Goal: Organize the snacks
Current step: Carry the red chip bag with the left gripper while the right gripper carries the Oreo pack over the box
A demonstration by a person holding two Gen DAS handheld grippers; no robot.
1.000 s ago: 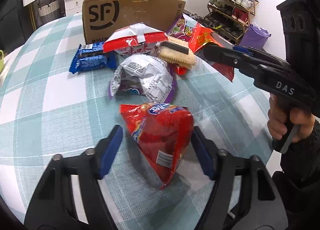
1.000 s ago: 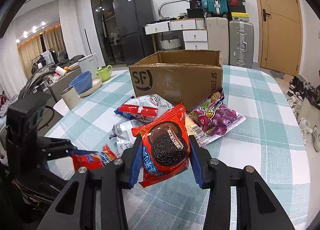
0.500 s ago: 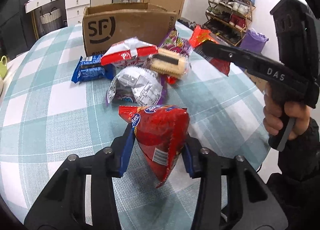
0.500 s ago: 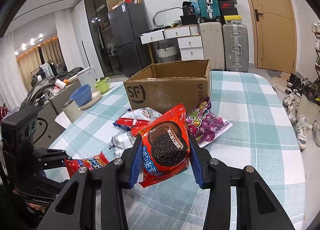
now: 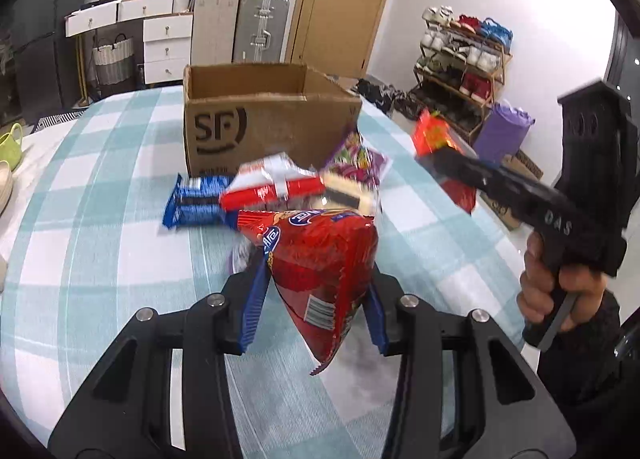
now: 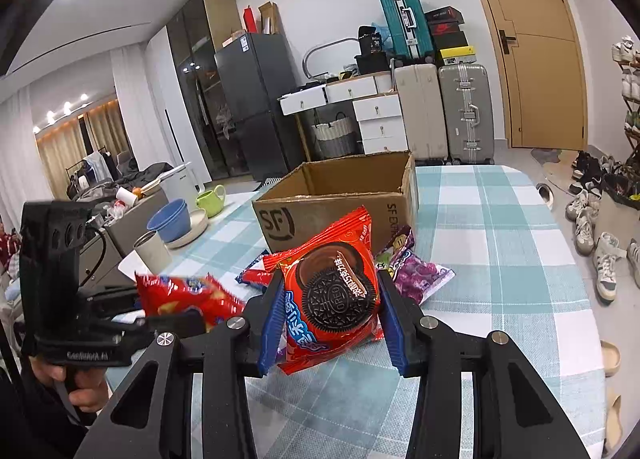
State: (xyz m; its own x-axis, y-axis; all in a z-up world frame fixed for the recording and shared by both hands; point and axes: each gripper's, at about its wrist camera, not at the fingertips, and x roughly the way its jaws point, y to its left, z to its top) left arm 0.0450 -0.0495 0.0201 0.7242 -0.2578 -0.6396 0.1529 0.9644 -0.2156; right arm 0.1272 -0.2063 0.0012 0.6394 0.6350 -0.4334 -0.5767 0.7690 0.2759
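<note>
Snacks aloft: left gripper [image 5: 314, 295] pinches the red chip bag [image 5: 320, 259], right gripper [image 6: 330, 317] clamps the Oreo pack [image 6: 334, 291], both short of the cardboard box [image 5: 264, 119]; slick, puffy wrappers could slip out.

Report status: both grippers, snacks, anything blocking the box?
Left gripper shut on red chip bag. Right gripper shut on Oreo pack. Cardboard box open, path clear.
</note>
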